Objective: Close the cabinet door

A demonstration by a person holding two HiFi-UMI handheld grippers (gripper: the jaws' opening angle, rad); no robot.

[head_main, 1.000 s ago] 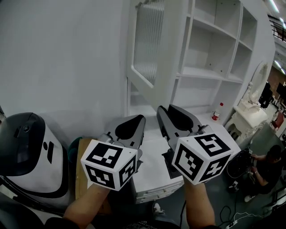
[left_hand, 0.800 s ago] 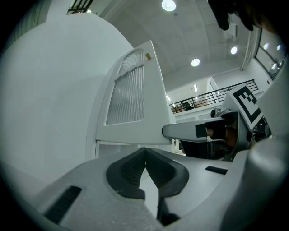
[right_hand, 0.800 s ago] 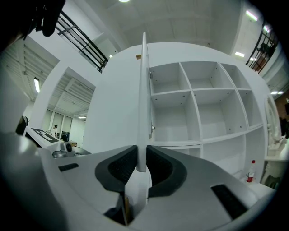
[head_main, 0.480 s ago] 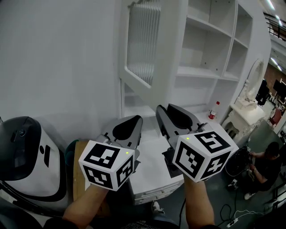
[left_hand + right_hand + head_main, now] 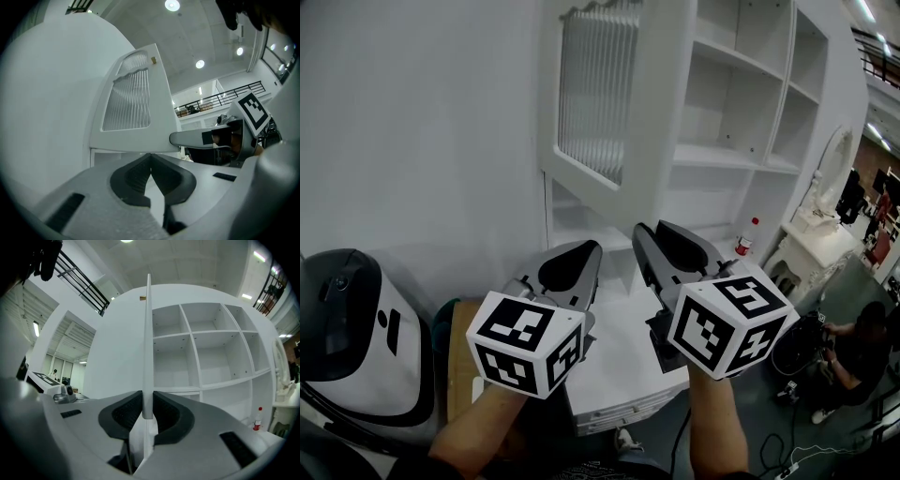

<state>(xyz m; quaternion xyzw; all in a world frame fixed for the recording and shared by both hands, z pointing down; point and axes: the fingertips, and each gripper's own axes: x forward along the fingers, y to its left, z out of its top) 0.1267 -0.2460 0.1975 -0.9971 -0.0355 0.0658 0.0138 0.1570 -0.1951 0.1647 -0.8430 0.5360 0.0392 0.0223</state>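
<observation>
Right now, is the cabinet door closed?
No, the cabinet door stands swung out from the shelves, leaving their compartments open to view.

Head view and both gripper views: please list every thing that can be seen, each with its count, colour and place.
cabinet: one, white, open shelves, centre, against the wall
cabinet door: one, white with ribbed pane, swung open at the cabinet's left
bottle: one, red cap, on the ledge below the shelves, right
rounded machine: one, white and black, lower left
dressing table: one, white, far right
person: one, dark clothes, seated lower right
left gripper: one, grey, jaws together, empty
right gripper: one, grey, jaws closed on the cabinet door's bottom edge
</observation>
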